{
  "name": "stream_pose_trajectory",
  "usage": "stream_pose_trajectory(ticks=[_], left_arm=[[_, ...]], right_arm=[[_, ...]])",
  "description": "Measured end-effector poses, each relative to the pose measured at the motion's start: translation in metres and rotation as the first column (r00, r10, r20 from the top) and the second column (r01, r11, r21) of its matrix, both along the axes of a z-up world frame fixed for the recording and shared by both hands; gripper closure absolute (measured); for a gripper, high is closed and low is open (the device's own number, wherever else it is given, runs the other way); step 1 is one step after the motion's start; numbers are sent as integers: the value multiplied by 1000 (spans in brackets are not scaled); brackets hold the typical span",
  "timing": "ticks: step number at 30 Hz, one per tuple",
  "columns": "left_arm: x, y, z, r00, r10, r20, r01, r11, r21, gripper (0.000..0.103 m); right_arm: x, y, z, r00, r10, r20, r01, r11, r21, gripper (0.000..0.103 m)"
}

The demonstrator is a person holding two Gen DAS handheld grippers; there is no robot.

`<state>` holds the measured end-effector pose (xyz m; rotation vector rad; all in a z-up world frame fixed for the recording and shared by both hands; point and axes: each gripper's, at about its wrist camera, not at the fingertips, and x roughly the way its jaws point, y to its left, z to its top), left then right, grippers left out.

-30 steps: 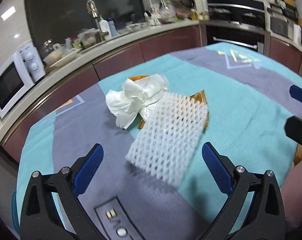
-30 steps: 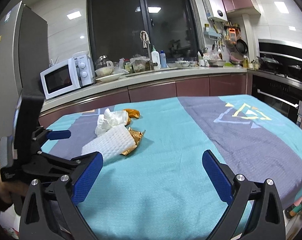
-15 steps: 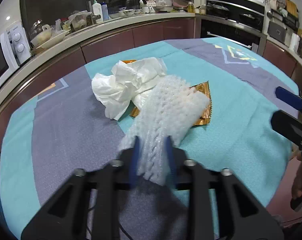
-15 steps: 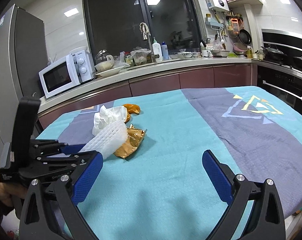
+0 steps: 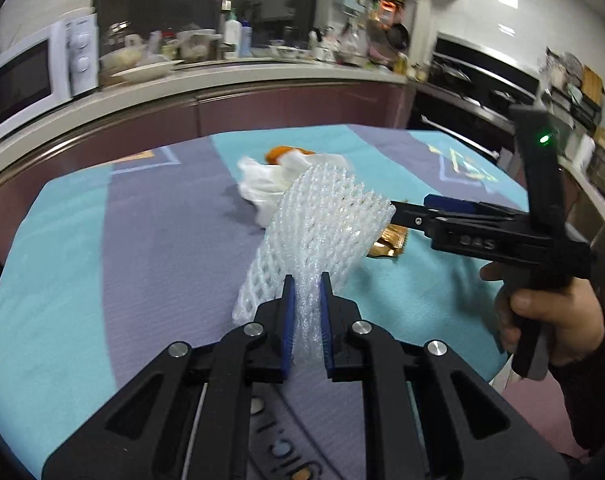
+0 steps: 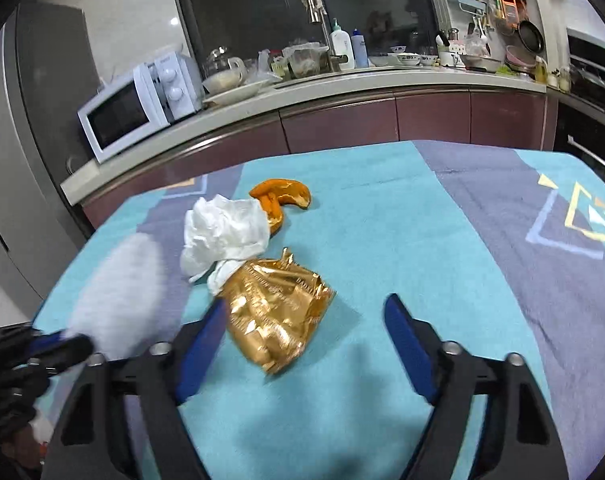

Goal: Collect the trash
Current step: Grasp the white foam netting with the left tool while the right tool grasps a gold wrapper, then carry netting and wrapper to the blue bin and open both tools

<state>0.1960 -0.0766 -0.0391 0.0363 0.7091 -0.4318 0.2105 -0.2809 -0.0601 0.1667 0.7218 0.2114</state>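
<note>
My left gripper pinches the foam net; right gripper closing around the gold wrapper, pads apart; net blurred there.

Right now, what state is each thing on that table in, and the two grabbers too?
Foam net: pinched and lifted off the cloth.
Left gripper: shut on the foam net.
Right gripper: jaws closing around the gold wrapper, pads not yet pressing.
Gold wrapper: crumpled, lying on the cloth.
Tissue: crumpled, lying partly over the orange peel.
Orange peel: curled, lying on the cloth.
</note>
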Motion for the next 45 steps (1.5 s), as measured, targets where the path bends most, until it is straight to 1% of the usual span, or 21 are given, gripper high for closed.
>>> stream_pose_trajectory(ticks=[2,3,4,5,7,9,10,15,20,22,24,27,31,34,39,40,41,43,45], left_arm=[[-3,9,2,1000,23,0,-23,1000,-4,91],[-5,14,1,999,33,-3,-33,999,-10,91],[-6,17,1,999,40,-5,-40,999,-15,91],[-7,21,0,999,49,-6,-49,999,-18,91],[-9,27,0,998,58,-9,-58,998,-26,91],[-12,31,-1,998,66,-8,-66,997,-34,91],[-14,33,-1,998,67,-6,-67,997,-37,91],[-23,39,4,996,83,11,-82,995,-53,91],[-39,50,16,993,105,44,-102,992,-75,91],[-47,55,22,991,118,61,-113,990,-83,91],[-56,60,27,988,130,80,-123,988,-90,91],[-71,72,36,981,160,107,-150,984,-100,91],[-93,95,49,964,225,139,-210,971,-115,91],[-107,121,57,943,290,163,-273,954,-121,91],[-134,172,69,885,425,191,-406,905,-128,91],[-139,182,72,871,450,197,-432,892,-131,91],[-147,196,76,850,485,207,-466,875,-133,91],[-157,216,79,824,524,214,-506,851,-136,91],[-170,240,82,788,574,222,-558,818,-136,91]], right_arm=[[5,2,-4,1000,11,-29,-11,1000,-1,44],[9,3,-7,999,17,-50,-17,1000,-1,49],[11,4,-8,998,27,-64,-27,1000,5,60],[12,4,-10,997,33,-75,-32,999,9,68],[14,5,-13,995,42,-92,-41,999,13,77],[13,5,-13,995,44,-94,-42,999,24,94],[13,4,-13,994,49,-98,-46,998,32,99],[-1,-3,-6,997,31,-66,-28,998,54,102],[-35,-9,16,1000,-7,2,7,1000,12,103],[-54,-9,31,999,-10,45,10,1000,-11,103],[-65,-8,42,997,-3,73,4,1000,-16,103],[-85,1,65,990,24,139,-20,999,-25,103],[-101,29,92,970,96,224,-90,995,-36,103],[-103,56,103,951,160,265,-151,987,-53,103],[-96,107,112,915,272,298,-263,962,-70,103],[-94,119,114,905,297,304,-289,955,-71,103],[-92,129,115,897,316,308,-309,948,-72,103],[-87,152,117,879,360,313,-355,932,-77,103],[-85,172,119,860,398,320,-393,916,-82,103]])
